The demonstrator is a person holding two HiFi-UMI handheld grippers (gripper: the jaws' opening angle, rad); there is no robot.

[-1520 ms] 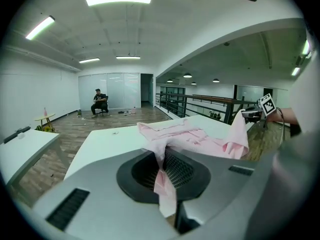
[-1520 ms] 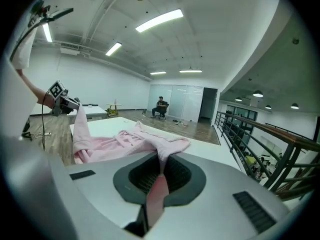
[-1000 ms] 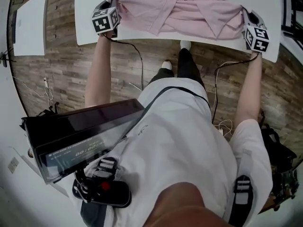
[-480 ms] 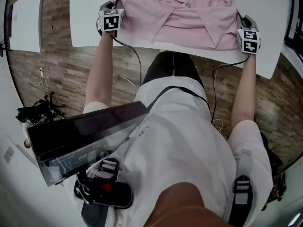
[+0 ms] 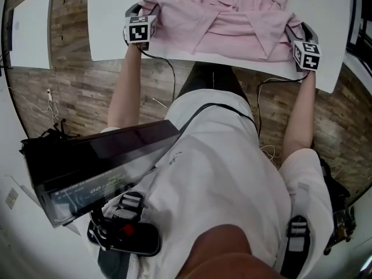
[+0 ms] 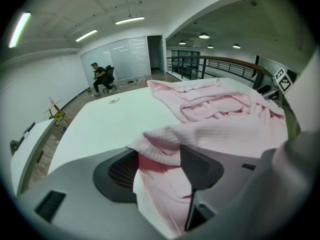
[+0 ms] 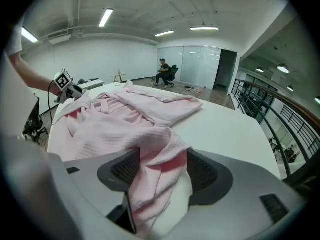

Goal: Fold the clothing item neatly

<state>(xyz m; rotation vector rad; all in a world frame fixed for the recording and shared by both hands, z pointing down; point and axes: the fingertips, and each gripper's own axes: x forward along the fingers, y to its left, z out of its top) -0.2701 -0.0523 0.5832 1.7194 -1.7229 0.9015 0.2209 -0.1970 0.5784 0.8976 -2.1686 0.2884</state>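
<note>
Both my grippers sit at the near edge of the pink waffle-knit garment, which lies spread on the white table with its sleeves crossed over the middle.

Left gripper: jaws opening, pads apart. The near-left corner of the garment lies between them, draped over the lower jaw, but nothing is pinching it. Right gripper: same story. Jaws opening, pads apart, and the near-right corner hangs loose in the gap as a bunched fold. So neither one holds the cloth now.

What could go wrong, imo:

1. Snag on pull-out. The waffle knit is lumpy and the pads are ribbed. If I back straight out toward me w/ cloth resting on a jaw, it prob drags the corner along and undoes the edge I've just laid down. The right side looks worse, since more fabric is heaped in that gap.

2. Slide off the table. The garment's near edge lies close to the table's near edge, esp. at the right corner. Any drag toward me could tip that corner over the lip, and the weight of it might pull more after.

3. Uneven fold. The 2 corners aren't lying alike: left is flatter, right is crumpled. If I leave them so, the next fold goes on crooked.

4. Cables. Each gripper trails a black lead off the near edge of the table. A quick move could hook one on the table edge and jerk the gripper into the cloth.
</note>
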